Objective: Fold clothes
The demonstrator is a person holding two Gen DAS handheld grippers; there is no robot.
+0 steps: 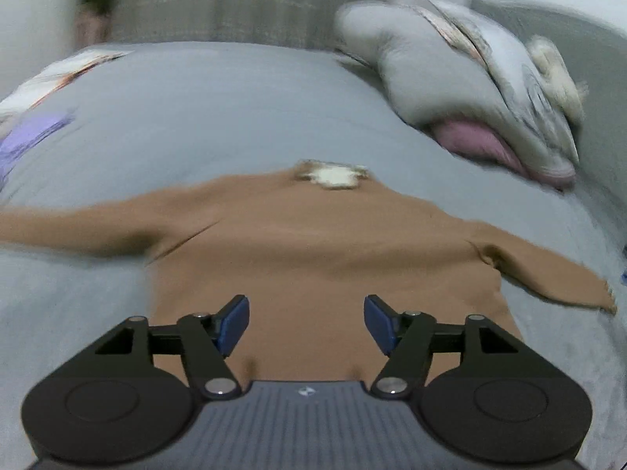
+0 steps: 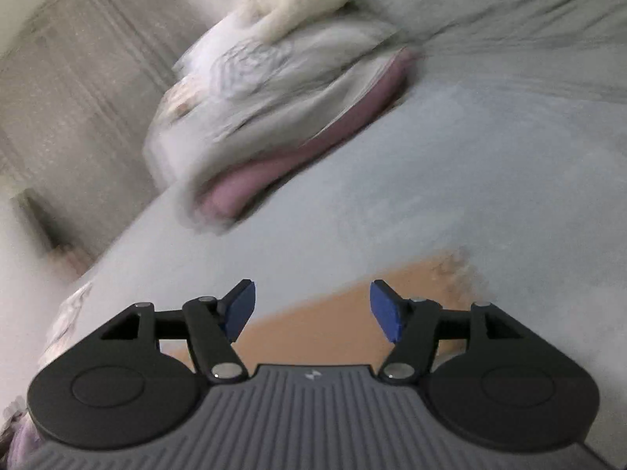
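A brown long-sleeved top [image 1: 313,235] lies spread flat on the grey bed [image 1: 215,109], sleeves out to both sides, with a cream fluffy collar [image 1: 333,174] at its far end. My left gripper [image 1: 306,323] is open and empty, hovering over the top's lower body. In the right wrist view my right gripper [image 2: 312,313] is open and empty above part of the brown top [image 2: 333,325] near a fuzzy trim [image 2: 458,270]. Both views are motion-blurred.
A heap of grey, white and pink bedding [image 1: 482,94] lies at the bed's far right; it also shows in the right wrist view [image 2: 274,109]. A purple cloth [image 1: 27,137] lies at the left edge. A curtain [image 1: 254,0] hangs behind the bed.
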